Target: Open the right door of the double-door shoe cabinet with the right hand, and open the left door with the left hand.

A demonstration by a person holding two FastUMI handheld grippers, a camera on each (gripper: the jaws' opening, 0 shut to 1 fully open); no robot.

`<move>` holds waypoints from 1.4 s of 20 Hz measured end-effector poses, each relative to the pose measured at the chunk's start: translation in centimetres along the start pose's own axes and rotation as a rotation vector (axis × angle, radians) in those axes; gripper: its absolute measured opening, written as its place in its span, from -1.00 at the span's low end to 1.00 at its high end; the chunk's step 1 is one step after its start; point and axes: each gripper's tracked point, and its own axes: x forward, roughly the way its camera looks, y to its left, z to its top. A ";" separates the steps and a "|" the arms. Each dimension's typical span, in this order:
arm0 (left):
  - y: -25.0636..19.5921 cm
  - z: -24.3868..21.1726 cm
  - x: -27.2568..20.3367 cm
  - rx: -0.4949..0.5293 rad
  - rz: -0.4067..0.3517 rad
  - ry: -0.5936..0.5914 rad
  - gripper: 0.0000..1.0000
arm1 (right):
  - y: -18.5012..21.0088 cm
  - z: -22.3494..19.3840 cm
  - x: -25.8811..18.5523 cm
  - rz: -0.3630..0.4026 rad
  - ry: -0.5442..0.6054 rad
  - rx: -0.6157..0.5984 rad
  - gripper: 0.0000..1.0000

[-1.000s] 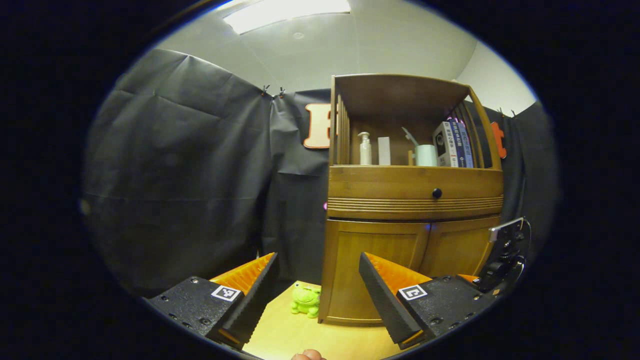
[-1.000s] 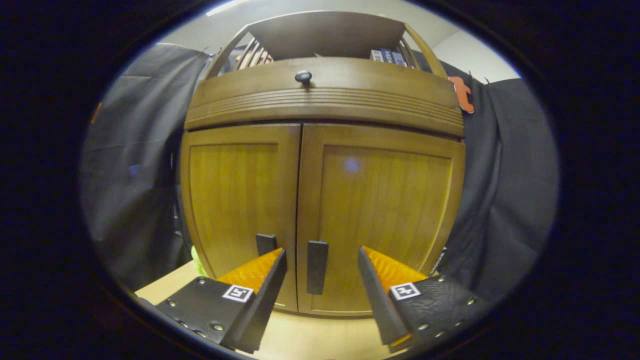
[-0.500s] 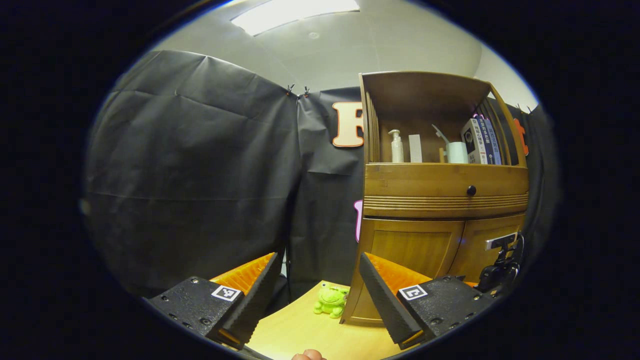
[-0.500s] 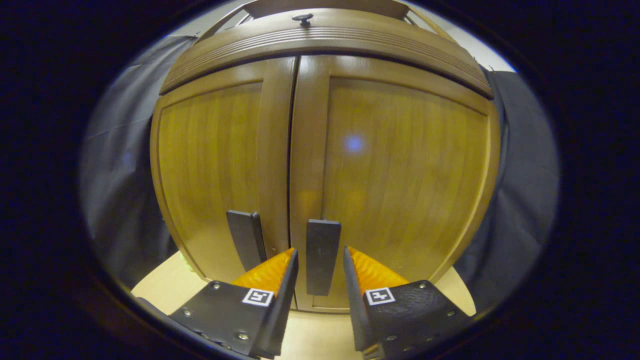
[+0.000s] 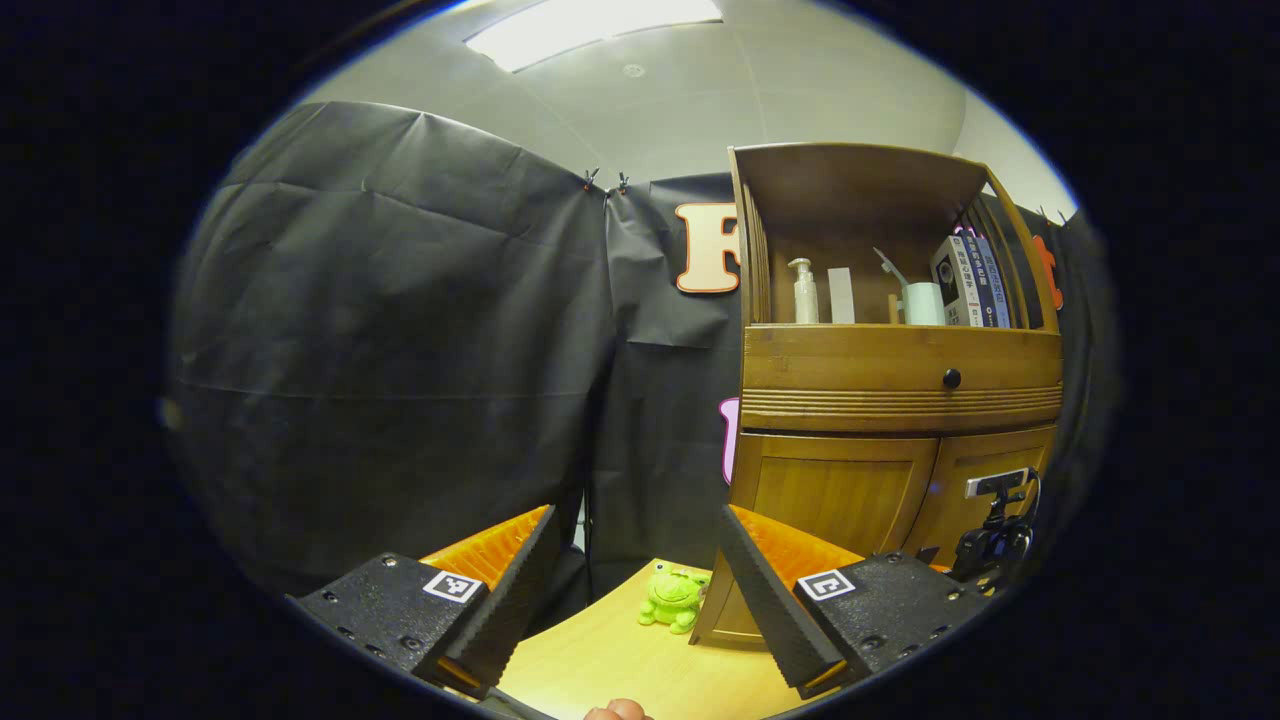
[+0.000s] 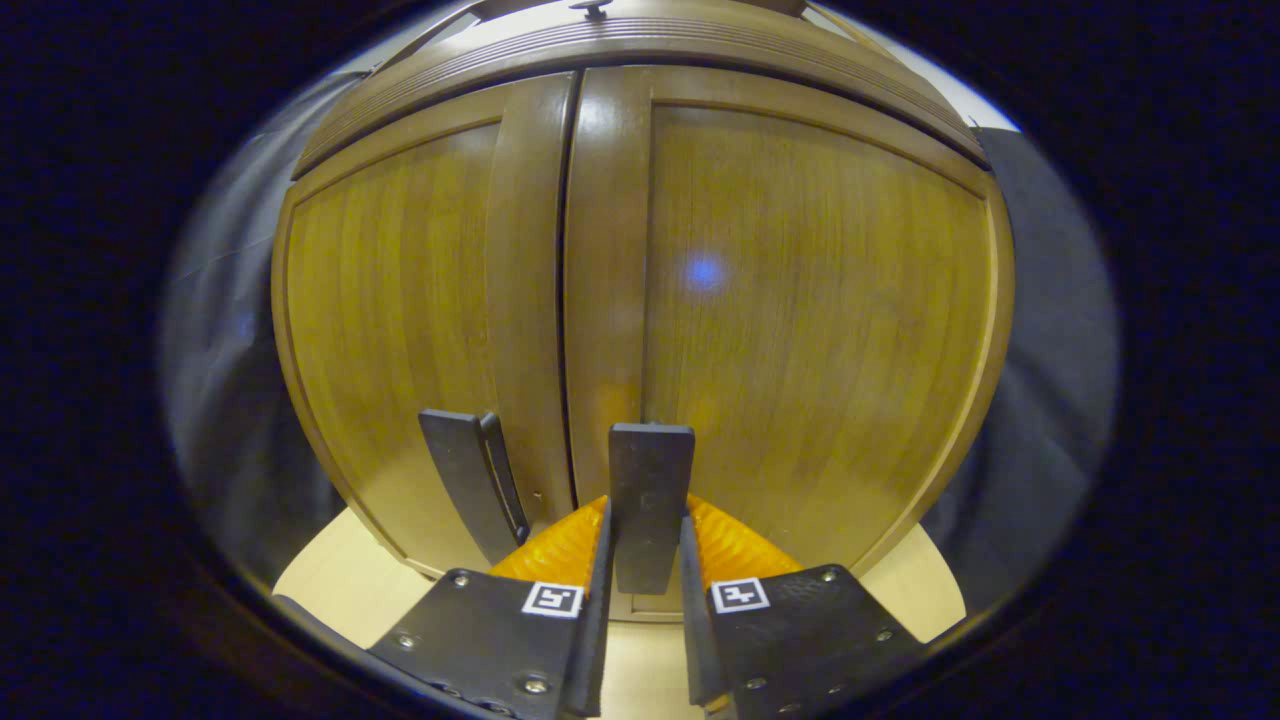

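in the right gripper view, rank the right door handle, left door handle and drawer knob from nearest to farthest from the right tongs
1. Right door handle: between the fingers of the right tongs, which have closed on it.
2. Left door handle: just to the left, across the door seam.
3. Drawer knob: farthest, up at the top edge above both doors.

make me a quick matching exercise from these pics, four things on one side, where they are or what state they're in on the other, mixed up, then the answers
Things
1. right gripper
2. left gripper
3. green frog toy
4. pump bottle

Places or states
A. on the open top shelf of the cabinet
B. fingers wide apart, holding nothing
C. on the tabletop beside the cabinet's bottom corner
D. closed around the right door's handle

Pairs: 1-D, 2-B, 3-C, 4-A
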 end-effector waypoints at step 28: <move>-9.6 0.2 -4.1 -0.009 -0.298 0.017 0.97 | -2.8 3.4 -3.0 -0.068 -0.013 0.111 -0.46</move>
